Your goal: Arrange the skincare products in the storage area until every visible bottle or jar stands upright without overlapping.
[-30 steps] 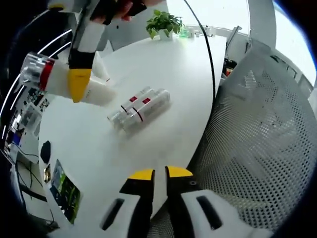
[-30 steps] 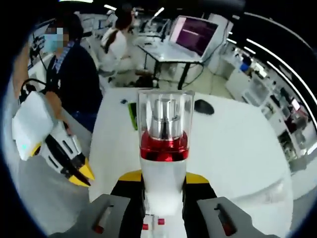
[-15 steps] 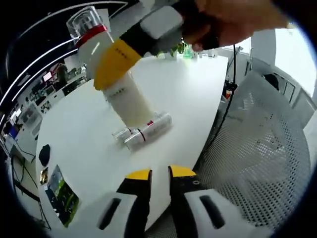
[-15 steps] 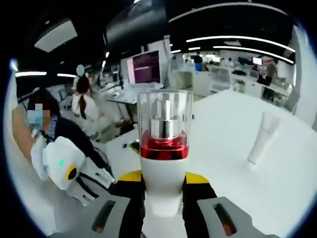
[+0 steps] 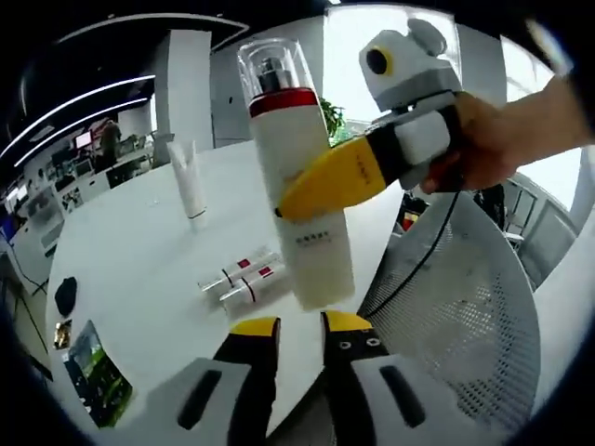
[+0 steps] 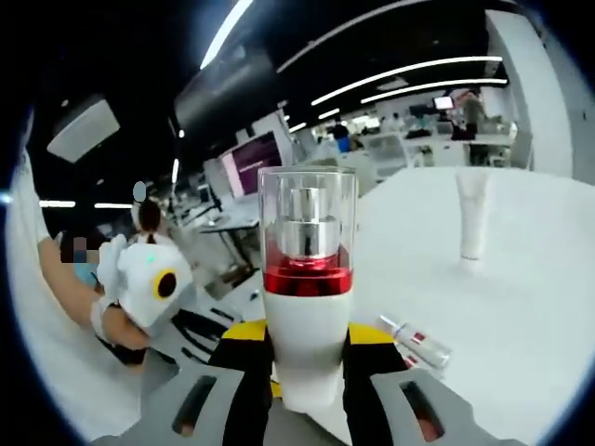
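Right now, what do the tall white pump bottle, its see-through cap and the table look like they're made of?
Pump bottle: opaque white body with a soft sheen, probably plastic, though coated glass is possible. Its cap: clear and rigid, since the silver pump shows through it; likely hard plastic. The red band below looks glossy, perhaps metallic. Table: smooth white top with dull reflections, probably laminate.

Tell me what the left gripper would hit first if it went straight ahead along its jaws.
Probably the white bottle that the right gripper holds: its base hangs just beyond the left gripper. Depth is unclear; if the bottle sits higher, the small lying bottles on the table come next.
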`<action>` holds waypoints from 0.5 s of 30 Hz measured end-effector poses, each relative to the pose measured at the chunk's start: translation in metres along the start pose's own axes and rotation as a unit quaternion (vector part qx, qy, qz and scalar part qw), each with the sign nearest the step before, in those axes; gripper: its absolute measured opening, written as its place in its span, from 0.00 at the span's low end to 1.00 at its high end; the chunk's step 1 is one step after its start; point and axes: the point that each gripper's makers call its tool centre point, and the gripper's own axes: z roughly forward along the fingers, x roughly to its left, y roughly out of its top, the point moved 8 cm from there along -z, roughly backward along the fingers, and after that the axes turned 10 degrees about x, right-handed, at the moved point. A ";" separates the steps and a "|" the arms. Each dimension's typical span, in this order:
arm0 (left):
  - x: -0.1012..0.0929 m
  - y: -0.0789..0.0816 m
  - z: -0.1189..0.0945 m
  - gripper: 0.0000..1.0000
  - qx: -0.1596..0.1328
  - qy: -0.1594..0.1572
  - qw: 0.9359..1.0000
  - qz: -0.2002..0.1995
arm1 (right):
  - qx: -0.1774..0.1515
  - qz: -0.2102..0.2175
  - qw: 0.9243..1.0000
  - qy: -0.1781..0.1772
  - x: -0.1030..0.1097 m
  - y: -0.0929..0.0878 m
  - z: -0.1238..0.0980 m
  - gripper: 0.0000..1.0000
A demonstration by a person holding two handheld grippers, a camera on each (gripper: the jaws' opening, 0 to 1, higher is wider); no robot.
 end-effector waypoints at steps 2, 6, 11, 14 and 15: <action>0.000 0.001 0.000 0.22 -0.001 -0.009 1.000 -0.001 | -0.012 0.008 1.000 0.000 0.001 0.000 -0.002 0.23; 0.001 0.003 -0.004 0.28 -0.005 -0.025 1.000 -0.005 | -0.022 0.008 1.000 0.000 0.001 -0.002 -0.006 0.23; -0.004 0.011 -0.014 0.35 -0.017 -0.047 0.999 -0.010 | -0.032 0.016 0.999 -0.003 -0.001 -0.004 -0.008 0.23; -0.007 0.019 -0.020 0.35 -0.041 -0.035 0.998 -0.020 | -0.032 0.011 0.999 0.002 0.002 -0.004 -0.007 0.23; -0.010 0.022 -0.021 0.36 -0.054 -0.044 0.997 -0.032 | -0.031 0.010 0.999 0.002 0.002 -0.003 -0.006 0.23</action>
